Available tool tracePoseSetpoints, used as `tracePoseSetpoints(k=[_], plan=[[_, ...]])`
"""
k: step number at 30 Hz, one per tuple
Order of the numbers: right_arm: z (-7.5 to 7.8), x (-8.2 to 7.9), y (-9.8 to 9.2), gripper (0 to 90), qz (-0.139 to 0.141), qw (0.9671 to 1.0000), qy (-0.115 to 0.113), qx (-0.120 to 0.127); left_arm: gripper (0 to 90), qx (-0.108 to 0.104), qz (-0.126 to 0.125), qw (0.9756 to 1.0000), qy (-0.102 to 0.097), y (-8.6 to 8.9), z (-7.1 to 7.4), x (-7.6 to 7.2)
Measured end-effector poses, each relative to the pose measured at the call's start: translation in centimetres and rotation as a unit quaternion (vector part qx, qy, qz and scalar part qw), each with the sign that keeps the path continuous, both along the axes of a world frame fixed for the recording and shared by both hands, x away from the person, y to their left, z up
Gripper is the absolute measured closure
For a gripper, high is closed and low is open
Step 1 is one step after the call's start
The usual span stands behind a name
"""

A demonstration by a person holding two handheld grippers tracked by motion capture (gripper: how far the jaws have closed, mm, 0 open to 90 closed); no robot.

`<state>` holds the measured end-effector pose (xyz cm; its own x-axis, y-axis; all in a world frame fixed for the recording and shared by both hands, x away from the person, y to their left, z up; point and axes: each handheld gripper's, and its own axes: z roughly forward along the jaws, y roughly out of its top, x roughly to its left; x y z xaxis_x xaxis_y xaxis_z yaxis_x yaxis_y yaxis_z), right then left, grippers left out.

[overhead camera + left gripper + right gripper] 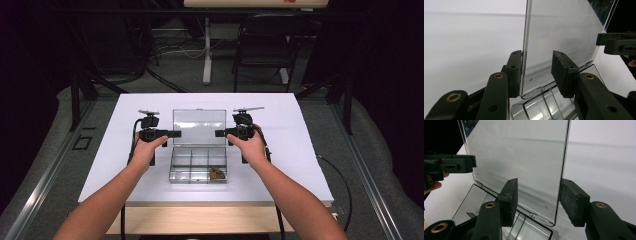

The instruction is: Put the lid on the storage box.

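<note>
Clear compartment box [198, 165] at mid-table [300, 165], lid [198, 127] raised upright; left gripper [176, 133] and right gripper [218, 133] flanking lid's side edges, jaws parted, not clamped — apparently steadying it; small brown item [216, 173] in near-right compartment.

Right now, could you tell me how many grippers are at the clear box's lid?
2: the left gripper at the raised lid's left edge, the right gripper at its right edge, each with jaws straddling it.

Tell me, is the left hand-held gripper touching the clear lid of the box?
Touching. In the left gripper view, one pad of the left hand-held gripper lies against the edge of the upright clear lid; the other pad stands clear of it.
</note>
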<state>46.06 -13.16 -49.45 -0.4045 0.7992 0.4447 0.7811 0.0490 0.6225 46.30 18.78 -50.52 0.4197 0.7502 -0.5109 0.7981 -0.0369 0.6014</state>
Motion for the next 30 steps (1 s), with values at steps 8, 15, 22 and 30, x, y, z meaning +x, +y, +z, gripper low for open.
tracePoseSetpoints(k=[8, 15, 22, 30], plan=[[0.3, -0.3, 0.0, 50.5, 0.006, 1.0000, -0.004, -0.002, 61.2, 0.002, -0.004, 1.0000, -0.007, 0.0, 0.3, -0.3], [0.5, -0.6, -0.1, 50.6, 0.012, 0.9999, -0.007, -0.003, 61.3, 0.006, -0.006, 0.9999, -0.014, 0.0, 0.4, -0.6], [0.5, -0.8, -0.1, 51.2, 0.013, 0.9998, -0.012, -0.001, 61.3, 0.006, -0.006, 0.9997, -0.021, 0.0, 0.5, -0.8], [0.7, -1.1, -0.2, 52.1, 0.015, 0.9998, -0.014, -0.001, 61.2, 0.008, -0.010, 0.9996, -0.026, 0.0, 0.6, -1.2]])
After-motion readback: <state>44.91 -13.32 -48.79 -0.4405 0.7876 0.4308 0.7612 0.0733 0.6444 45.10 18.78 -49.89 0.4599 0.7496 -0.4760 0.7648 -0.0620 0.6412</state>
